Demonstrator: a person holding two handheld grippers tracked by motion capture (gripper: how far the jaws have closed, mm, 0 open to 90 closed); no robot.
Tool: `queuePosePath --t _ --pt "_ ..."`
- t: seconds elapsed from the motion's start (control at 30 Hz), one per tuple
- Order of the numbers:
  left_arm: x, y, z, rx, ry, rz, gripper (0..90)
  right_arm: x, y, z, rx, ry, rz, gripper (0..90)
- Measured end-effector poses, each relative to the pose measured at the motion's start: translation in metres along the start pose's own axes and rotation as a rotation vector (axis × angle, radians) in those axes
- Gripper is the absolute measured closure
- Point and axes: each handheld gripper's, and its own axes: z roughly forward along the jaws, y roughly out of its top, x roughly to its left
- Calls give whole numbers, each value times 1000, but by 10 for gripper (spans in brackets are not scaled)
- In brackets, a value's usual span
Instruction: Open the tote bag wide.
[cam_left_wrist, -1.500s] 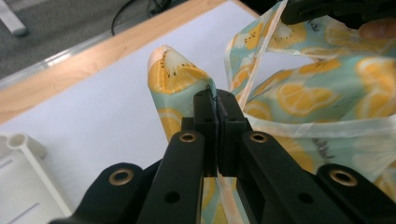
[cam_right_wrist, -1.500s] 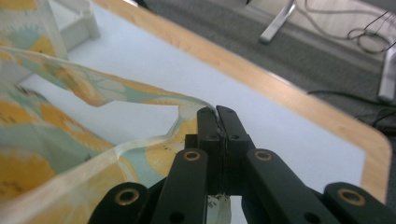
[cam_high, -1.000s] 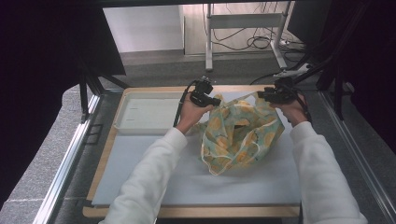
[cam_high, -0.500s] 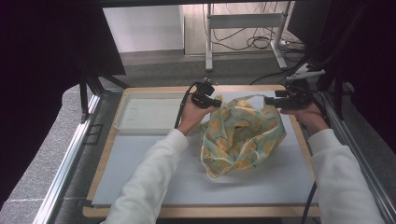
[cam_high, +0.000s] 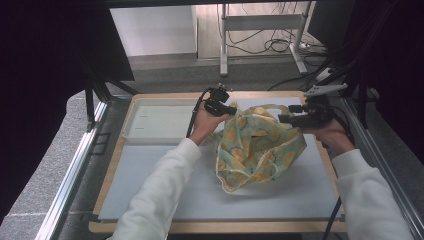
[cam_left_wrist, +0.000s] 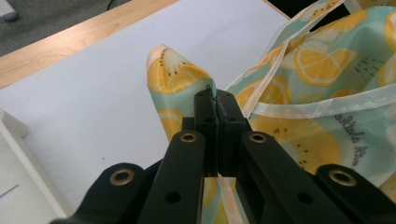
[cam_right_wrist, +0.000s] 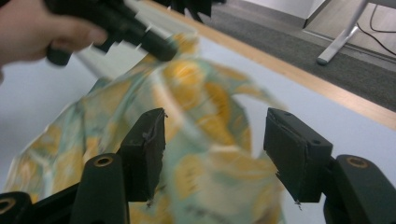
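A fabric bag (cam_high: 255, 150) printed with orange and kiwi slices lies crumpled on the white mat, its top lifted. My left gripper (cam_high: 233, 111) is at the bag's far left corner, and its jaws (cam_left_wrist: 215, 100) are shut on a fold of the bag (cam_left_wrist: 177, 70) beside a pale strap (cam_left_wrist: 322, 100). My right gripper (cam_high: 286, 114) hovers at the bag's upper right and points left. Its jaws have just been opening and then eased in slightly. In the right gripper view the jaws (cam_right_wrist: 217, 114) stand apart, pressing on nothing, with the blurred bag (cam_right_wrist: 205, 154) beyond them.
A shallow white tray (cam_high: 150, 122) sits at the mat's far left, seen also as a tray corner (cam_left_wrist: 9, 154). The wooden board edge (cam_high: 260, 94) borders the mat. Beyond it are a metal stand (cam_high: 222, 55) and floor cables (cam_high: 280, 45). Dark panels flank both sides.
The right gripper opened and drew back to the right, off the bag's upper edge. The left gripper stayed put, still clamped on the bag's corner.
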Motion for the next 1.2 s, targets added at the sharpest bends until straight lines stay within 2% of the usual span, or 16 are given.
queuePosePath --t 0.13,0.23,0.33,0.4,0.5,0.6,0.73,0.9,1.0,1.2 --pt "-2 0 -1 1 3 2 896 18 -10 7 49 4 -45 376" --pt "-4 0 -2 3 4 7 896 23 -18 17 102 -35 -75 382" --pt "-4 0 -2 3 -1 11 896 21 -26 28 141 -88 -96 489" --pt "-4 0 -2 3 -3 12 896 19 -29 33 163 -104 -97 589" --pt "-3 0 -2 0 -6 7 896 17 -32 38 171 -130 -103 726" --pt "-2 -1 -2 0 -6 7 896 15 -32 40 151 -135 -106 803" --pt "-1 -2 -2 3 -5 4 896 16 -31 42 140 -118 -111 809" --pt "-1 -3 -2 3 -4 4 895 16 -31 44 137 -98 -106 878" --pt "-1 -3 -2 4 -4 5 896 15 -32 44 134 -87 -100 876" --pt "-1 -3 -1 5 -4 3 896 15 -34 46 129 -91 -103 719"
